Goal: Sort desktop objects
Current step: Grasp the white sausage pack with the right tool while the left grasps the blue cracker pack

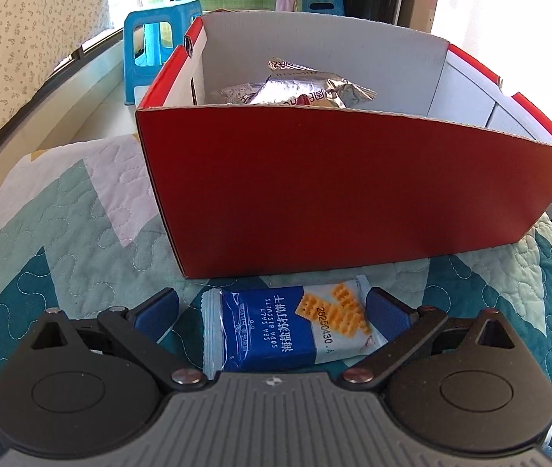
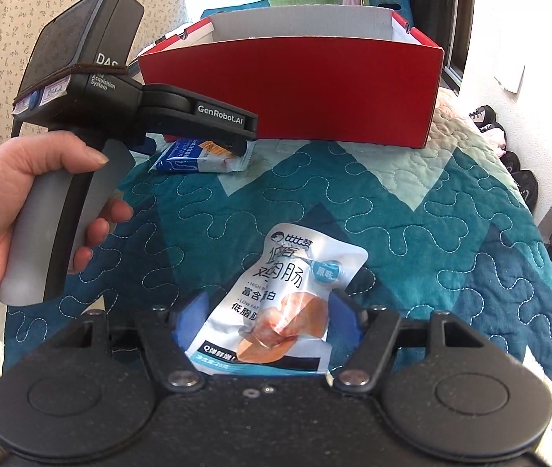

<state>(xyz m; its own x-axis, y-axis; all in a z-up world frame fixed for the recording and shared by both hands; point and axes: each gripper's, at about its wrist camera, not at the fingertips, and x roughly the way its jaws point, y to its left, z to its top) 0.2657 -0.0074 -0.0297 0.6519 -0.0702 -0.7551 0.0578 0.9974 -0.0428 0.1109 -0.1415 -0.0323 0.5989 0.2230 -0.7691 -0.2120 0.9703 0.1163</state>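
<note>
Sorting is partly done: foil snack packets (image 1: 295, 85) already lie in the red box (image 1: 354, 194); the biscuit packet (image 1: 287, 330) and sausage pouch (image 2: 272, 307) remain on the quilt (image 2: 431, 214), each between spread, non-gripping left tongs (image 1: 276, 311) and right tongs (image 2: 266, 315)

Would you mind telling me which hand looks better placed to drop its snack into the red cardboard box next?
Probably left: its open gripper straddles the blue biscuit packet right beside the red cardboard box. The right gripper straddles the white sausage pouch farther back.
</note>
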